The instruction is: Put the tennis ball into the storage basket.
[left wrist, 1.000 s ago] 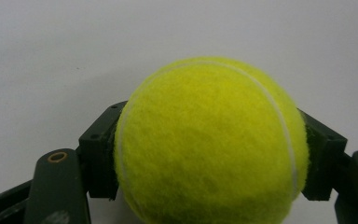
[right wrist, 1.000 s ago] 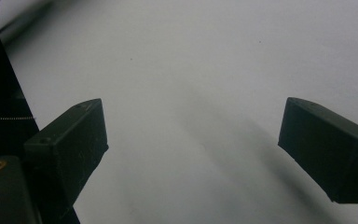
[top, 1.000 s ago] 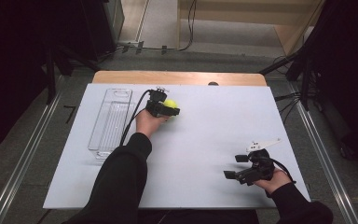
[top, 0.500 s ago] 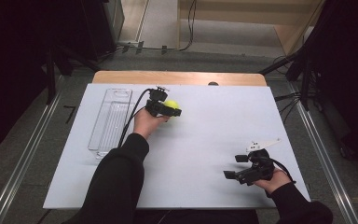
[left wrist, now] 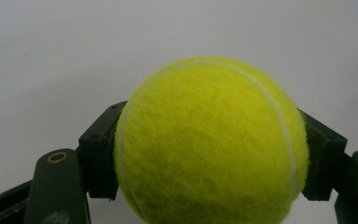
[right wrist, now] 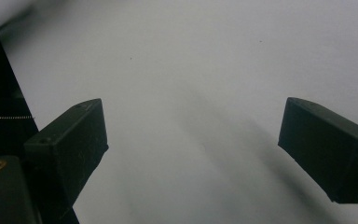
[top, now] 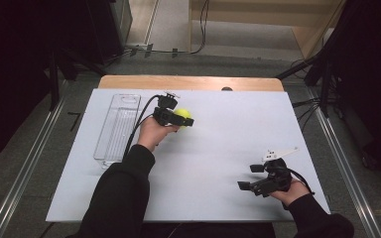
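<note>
The left gripper (top: 184,120) has its two black jaws clamped on a yellow-green tennis ball (top: 182,117), one pad pressed against each side of it. In the left gripper view the tennis ball (left wrist: 209,144) sits squarely between the jaws, bulging well past the pads toward the camera and above them, its white seam curving over the top and down both flanks; the left gripper (left wrist: 209,156) grips it about the middle, with the pale table surface (left wrist: 51,56) behind. From the high view the ball is over the far-left part of the white table top (top: 228,134), just right of a clear plastic tray (top: 117,130) that lies lengthwise along the left edge, apart from the ball and the hand. The gripper's black cable loops back past the tray's near side toward the person's dark sleeve. The right gripper (top: 250,177) is held low over the near-right part of the table, well apart from the ball. In the right gripper view its jaws stand wide apart with nothing between them, the right gripper (right wrist: 193,140) looking down on bare table and its own soft shadows.
</note>
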Tool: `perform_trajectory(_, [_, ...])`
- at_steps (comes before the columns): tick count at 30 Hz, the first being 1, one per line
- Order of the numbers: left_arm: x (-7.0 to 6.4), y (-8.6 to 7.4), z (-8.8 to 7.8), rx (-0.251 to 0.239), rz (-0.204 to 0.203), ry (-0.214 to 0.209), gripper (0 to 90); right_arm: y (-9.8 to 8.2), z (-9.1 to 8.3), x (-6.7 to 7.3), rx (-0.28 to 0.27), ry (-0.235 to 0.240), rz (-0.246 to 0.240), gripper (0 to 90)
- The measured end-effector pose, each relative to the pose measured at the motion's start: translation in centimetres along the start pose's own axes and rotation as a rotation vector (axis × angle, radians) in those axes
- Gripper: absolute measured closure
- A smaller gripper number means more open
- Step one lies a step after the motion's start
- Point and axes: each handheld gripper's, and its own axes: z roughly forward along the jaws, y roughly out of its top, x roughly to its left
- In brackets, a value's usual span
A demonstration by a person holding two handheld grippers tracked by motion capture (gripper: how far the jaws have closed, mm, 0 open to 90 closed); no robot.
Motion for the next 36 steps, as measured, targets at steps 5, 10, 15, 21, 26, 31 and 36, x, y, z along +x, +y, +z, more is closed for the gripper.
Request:
perform_trajectory(5, [-0.2, -0.6, -0.6, 0.004, 0.006, -0.025, 26.1, 0.0, 0.0, 0.0, -0.001, 0.0, 0.0, 6.2])
perform_trajectory(10, [-0.5, -0.9, -0.9, 0.019, 0.023, -0.03, 26.1, 0.0, -0.1, -0.1, -0.004, -0.001, 0.005, 6.2])
perform_trajectory(15, [-0.7, -1.2, -1.5, 0.024, 0.025, -0.043, 26.1, 0.0, -0.1, 0.0, -0.001, 0.0, -0.002, 6.2])
perform_trajectory(21, [-0.8, -1.3, -1.9, 0.047, 0.039, -0.058, 26.1, 0.0, -0.1, 0.0, -0.001, -0.001, -0.002, 6.2])
perform_trajectory(26, [-1.0, -1.3, -2.2, 0.055, 0.048, -0.064, 26.1, 0.1, -0.1, 0.1, 0.001, -0.001, 0.001, 6.2])
perform_trajectory(31, [-1.5, -1.2, -2.5, 0.077, 0.06, -0.082, 26.1, 0.1, 0.0, 0.1, -0.002, 0.0, -0.007, 6.2])
perform_trajectory(36, [-1.6, -1.0, -2.9, 0.076, 0.062, -0.088, 26.1, 0.1, 0.0, 0.1, -0.001, 0.002, -0.007, 6.2])
